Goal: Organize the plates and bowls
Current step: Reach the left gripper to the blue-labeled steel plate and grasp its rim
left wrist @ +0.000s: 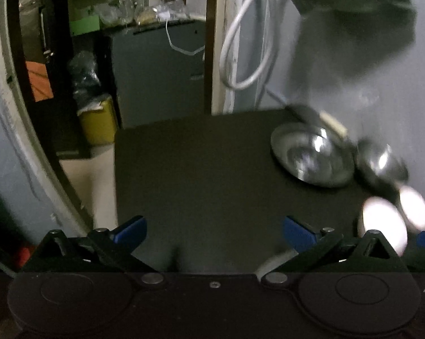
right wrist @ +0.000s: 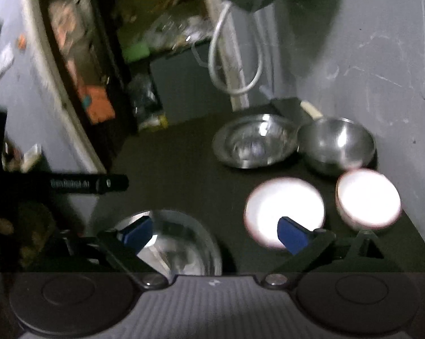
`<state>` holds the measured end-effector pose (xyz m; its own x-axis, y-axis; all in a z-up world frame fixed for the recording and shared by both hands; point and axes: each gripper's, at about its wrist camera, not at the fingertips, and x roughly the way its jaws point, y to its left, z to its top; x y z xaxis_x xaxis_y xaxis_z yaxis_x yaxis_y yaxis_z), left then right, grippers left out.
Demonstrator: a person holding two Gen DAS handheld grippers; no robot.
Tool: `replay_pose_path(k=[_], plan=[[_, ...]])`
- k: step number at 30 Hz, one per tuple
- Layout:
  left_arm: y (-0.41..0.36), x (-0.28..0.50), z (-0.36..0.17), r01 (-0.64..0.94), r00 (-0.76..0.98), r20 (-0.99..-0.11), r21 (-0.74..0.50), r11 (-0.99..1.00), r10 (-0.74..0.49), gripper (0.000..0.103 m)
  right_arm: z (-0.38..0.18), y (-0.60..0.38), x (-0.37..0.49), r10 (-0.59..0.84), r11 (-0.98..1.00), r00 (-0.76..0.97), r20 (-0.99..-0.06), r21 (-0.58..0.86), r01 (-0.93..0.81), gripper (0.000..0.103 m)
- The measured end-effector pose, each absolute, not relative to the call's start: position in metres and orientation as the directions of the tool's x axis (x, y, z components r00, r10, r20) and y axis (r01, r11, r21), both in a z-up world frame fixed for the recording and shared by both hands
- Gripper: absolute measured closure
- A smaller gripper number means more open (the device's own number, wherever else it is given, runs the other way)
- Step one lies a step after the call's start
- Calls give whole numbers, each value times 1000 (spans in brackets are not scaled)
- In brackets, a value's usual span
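On the black table [right wrist: 170, 169] stand a shallow steel plate-bowl [right wrist: 253, 141], a deeper steel bowl [right wrist: 336, 144], a white plate [right wrist: 283, 206] and a white bowl [right wrist: 368, 197]. A steel plate [right wrist: 178, 243] lies near the front, under my right gripper [right wrist: 215, 234], which is open with blue fingertips [right wrist: 136, 233] over the plate's rim. My left gripper [left wrist: 214, 230] is open and empty above bare table [left wrist: 198, 169]. In the left wrist view the steel plate-bowl [left wrist: 311, 155], steel bowl [left wrist: 382, 163] and white dishes [left wrist: 385, 226] show blurred at right.
A grey wall [right wrist: 382, 70] borders the table on the right, with a white cable loop [right wrist: 235, 65] hanging at the back. A doorway with cluttered shelves, a grey cabinet [left wrist: 156, 79] and a yellow bin [left wrist: 99, 124] lies beyond. The left gripper's black body [right wrist: 71, 183] shows at left.
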<state>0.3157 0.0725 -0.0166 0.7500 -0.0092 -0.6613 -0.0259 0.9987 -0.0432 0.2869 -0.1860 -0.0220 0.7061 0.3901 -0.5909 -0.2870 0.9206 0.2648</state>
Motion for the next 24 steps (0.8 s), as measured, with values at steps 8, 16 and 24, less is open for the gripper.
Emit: replay_pose_path(k=[8,16,24], plan=[[59,427,-19,67,746,-646,-171,983,-163,1,-33,-211,385,397,877,723,-566,467,-115,6],[38,487,-44,139,699,-674,-202,969,-240,1,-69,-199,414,357,882,712,-605,470,-43,13],[34,509,-64,183,631,-704,-274,944,-326,15,-82,-192,434,292,890,724,-624,455,32,37]])
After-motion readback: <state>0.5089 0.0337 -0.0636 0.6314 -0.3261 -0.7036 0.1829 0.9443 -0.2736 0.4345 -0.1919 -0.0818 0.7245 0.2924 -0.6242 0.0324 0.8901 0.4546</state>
